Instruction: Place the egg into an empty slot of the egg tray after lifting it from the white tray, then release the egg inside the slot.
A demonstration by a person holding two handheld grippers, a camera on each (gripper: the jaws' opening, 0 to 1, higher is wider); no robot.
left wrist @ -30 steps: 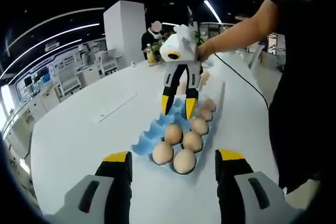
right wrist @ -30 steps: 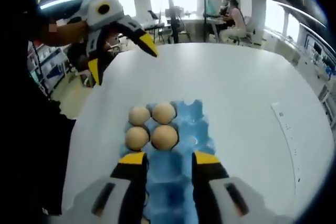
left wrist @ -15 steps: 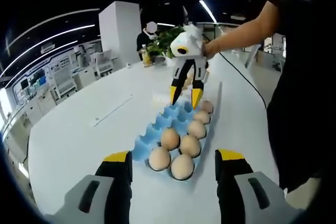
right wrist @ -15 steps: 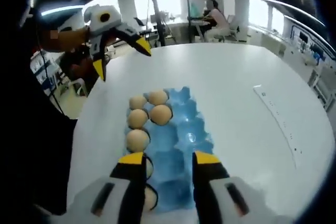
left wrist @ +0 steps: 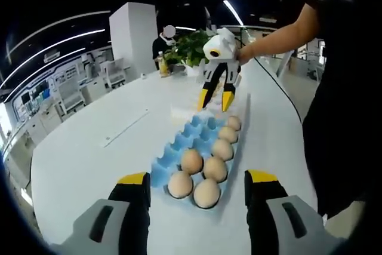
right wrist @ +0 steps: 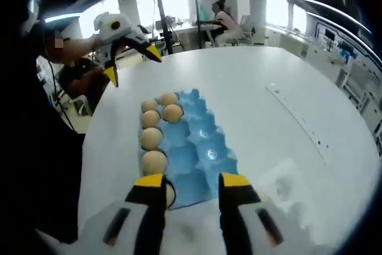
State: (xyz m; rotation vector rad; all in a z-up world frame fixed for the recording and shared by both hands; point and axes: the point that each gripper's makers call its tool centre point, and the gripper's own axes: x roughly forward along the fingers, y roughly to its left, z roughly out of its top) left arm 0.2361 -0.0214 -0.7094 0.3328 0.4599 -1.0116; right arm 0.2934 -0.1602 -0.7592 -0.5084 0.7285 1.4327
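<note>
A blue egg tray [left wrist: 179, 147] lies on the white table and holds several brown eggs [left wrist: 215, 168] along its right side and near end. My left gripper [left wrist: 198, 177] hovers open short of the tray's near end, with nothing between its jaws. My right gripper [left wrist: 216, 100] hangs open and empty above the tray's far end, by a small white tray [left wrist: 181, 110]. In the right gripper view the egg tray [right wrist: 203, 141] runs away from my right gripper [right wrist: 192, 181], with eggs [right wrist: 151, 138] down its left side. The left gripper [right wrist: 132, 65] shows open beyond them.
A person's arm [left wrist: 274, 31] and dark clothes [left wrist: 340, 106] fill the right side. A thin ruler-like strip [left wrist: 125, 126] lies on the table left of the tray. A potted plant [left wrist: 188, 52], a bottle and a standing person are at the far end. Bare table surrounds the tray.
My right gripper has lifted and drawn back from the blue tray's slots towards its far end, still open and empty. The left gripper has barely moved.
</note>
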